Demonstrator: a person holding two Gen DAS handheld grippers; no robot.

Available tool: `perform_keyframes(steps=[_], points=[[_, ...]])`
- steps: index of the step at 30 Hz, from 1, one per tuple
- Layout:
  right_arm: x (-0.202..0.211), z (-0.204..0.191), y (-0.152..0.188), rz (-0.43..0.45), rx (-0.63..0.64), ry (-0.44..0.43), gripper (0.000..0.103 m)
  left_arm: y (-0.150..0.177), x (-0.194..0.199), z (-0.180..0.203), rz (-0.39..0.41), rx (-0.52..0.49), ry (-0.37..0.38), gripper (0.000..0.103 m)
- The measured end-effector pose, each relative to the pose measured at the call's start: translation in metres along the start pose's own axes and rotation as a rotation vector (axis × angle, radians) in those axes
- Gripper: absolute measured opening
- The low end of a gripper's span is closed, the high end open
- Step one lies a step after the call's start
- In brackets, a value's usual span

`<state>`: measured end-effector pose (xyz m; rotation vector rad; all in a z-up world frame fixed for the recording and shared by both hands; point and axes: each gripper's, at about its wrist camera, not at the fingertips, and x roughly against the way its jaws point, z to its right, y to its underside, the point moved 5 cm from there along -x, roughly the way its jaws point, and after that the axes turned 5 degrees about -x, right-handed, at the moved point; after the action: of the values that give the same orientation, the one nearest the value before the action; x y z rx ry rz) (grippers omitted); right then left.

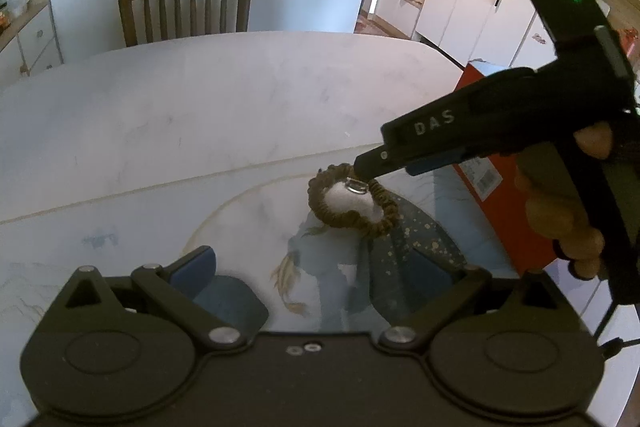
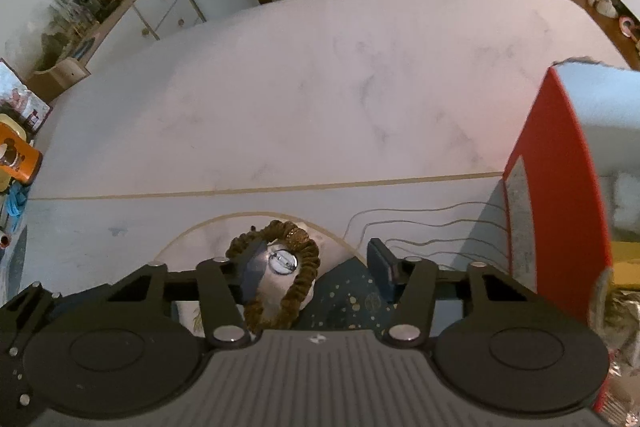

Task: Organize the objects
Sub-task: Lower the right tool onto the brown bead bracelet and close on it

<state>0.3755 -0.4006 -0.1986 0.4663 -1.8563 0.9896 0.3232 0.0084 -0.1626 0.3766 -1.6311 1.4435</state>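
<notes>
Right wrist view: the right gripper has its jaws spread wide, nothing clamped between them. Its left finger reaches through a brown scrunchie, beside a small silver pin badge inside the ring; whether it touches either is not clear. The scrunchie and badge lie on a dark blue spotted cloth near the table's near edge. A red box stands at the table's right edge.

Left wrist view: the left gripper is also wide open and holds nothing, hovering over the cloth. A hand grips the right tool. A wooden chair stands at the far edge.
</notes>
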Motion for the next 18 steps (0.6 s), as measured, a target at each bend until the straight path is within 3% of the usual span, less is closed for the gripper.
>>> perform_keyframes(steps=[18], points=[[-0.012, -0.012, 0.004, -0.033, 0.049, -0.064, 0.028, 0.004, -0.007, 0.0, -0.019, 0.012, -0.003, 0.102]])
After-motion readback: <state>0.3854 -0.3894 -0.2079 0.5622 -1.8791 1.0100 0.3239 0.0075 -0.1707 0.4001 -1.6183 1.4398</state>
